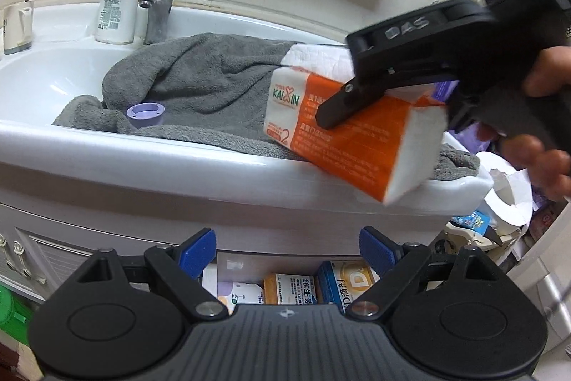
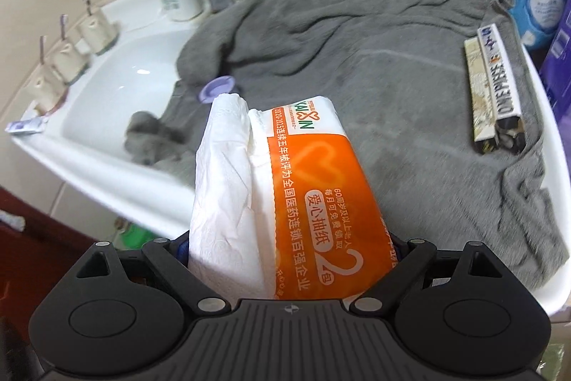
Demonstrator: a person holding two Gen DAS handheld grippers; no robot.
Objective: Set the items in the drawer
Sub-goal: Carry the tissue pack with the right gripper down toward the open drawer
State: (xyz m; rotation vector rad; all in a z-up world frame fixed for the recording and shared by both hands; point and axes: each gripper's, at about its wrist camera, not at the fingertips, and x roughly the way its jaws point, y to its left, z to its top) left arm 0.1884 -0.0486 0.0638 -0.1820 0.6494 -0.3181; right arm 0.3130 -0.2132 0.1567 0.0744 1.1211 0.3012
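Pinching the orange-and-white soft tissue pack [image 2: 285, 202] widthwise, the right gripper [image 2: 289, 259] carries it over the grey towel [image 2: 392, 77]; the left gripper [image 1: 287, 250] hangs spread, empty, above the open drawer [image 1: 285, 284], probably clearing the way.

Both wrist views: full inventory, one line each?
tissue pack: 1, orange-white, held above sink front
towel: 1, grey, draped over sink
sink: 1, white
faucet: 1, chrome, sink back
lotion bottle: 1, white, green pump, beside faucet
purple cap: 1, on towel
toothpaste boxes: 2, on towel
toothbrush cups: 3, cream
drawer: 1, open, boxes inside
right hand-held gripper: black, gripping pack
left hand-held gripper: black, blue pads, open, empty
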